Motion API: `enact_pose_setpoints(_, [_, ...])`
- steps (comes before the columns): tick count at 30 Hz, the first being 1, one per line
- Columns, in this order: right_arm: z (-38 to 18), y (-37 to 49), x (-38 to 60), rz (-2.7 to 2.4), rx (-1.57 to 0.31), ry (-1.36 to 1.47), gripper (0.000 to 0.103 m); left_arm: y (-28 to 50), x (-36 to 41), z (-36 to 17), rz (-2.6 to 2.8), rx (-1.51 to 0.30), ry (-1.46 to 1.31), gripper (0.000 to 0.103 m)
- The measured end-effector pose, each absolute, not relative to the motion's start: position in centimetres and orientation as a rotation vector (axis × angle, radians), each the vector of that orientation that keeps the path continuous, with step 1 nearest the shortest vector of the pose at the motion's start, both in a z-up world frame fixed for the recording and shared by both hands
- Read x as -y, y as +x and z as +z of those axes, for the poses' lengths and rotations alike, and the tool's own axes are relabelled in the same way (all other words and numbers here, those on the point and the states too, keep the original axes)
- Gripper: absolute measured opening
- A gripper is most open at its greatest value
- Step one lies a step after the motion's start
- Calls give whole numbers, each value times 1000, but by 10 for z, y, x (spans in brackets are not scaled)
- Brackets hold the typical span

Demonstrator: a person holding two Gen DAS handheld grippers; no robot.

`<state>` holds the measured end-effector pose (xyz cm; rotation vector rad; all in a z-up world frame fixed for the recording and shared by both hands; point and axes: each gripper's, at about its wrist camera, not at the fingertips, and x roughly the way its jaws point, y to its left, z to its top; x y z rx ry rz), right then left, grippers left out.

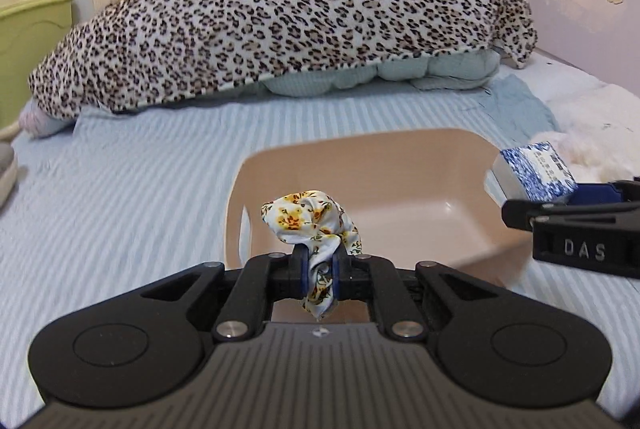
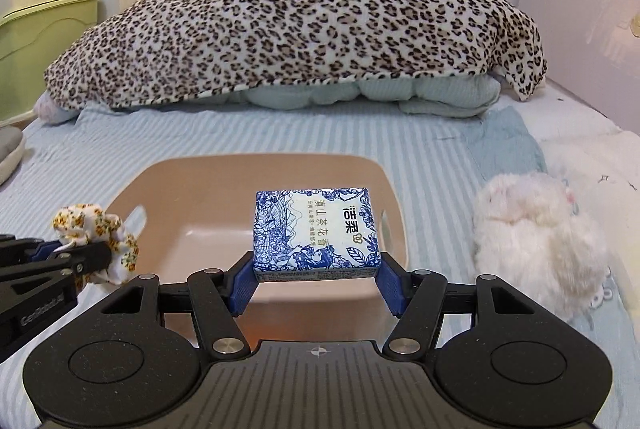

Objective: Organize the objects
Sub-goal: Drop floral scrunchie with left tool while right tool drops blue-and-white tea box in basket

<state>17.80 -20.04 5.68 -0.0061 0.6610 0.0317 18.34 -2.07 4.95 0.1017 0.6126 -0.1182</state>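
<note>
Basin [image 2: 192, 181] mid-frame: my left gripper [image 1: 320, 271] pinches scrunchie [image 1: 308, 217], right gripper [image 2: 316, 279] clamps tissue pack [image 2: 316, 233] (both ready to drop).

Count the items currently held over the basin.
2: floral scrunchie pinched in the left gripper at the basin's left side; blue-and-white tissue pack clamped in the right gripper.

Left gripper [image 1: 319, 271]: jaws nearly together, pinching the floral scrunchie [image 1: 310, 219].
Right gripper [image 2: 316, 279]: jaws wide, clamping the tissue pack [image 2: 316, 233] level.
</note>
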Motion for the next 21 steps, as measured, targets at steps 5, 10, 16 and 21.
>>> enact_pose_setpoints(5, [51, 210, 198, 20, -696, -22, 60, 222, 29, 33, -77, -648, 113, 12])
enact_pose_setpoints(10, [35, 230, 189, 18, -756, -86, 60, 250, 41, -3, -46, -736, 207, 12])
enact_pose_setpoints(16, [11, 236, 181, 24, -825, -119, 60, 263, 26, -22, -15, -829, 160, 14])
enact_pose_setpoints(21, [11, 229, 185, 33, -829, -82, 67, 247, 25, -6, 2, -787, 169, 57])
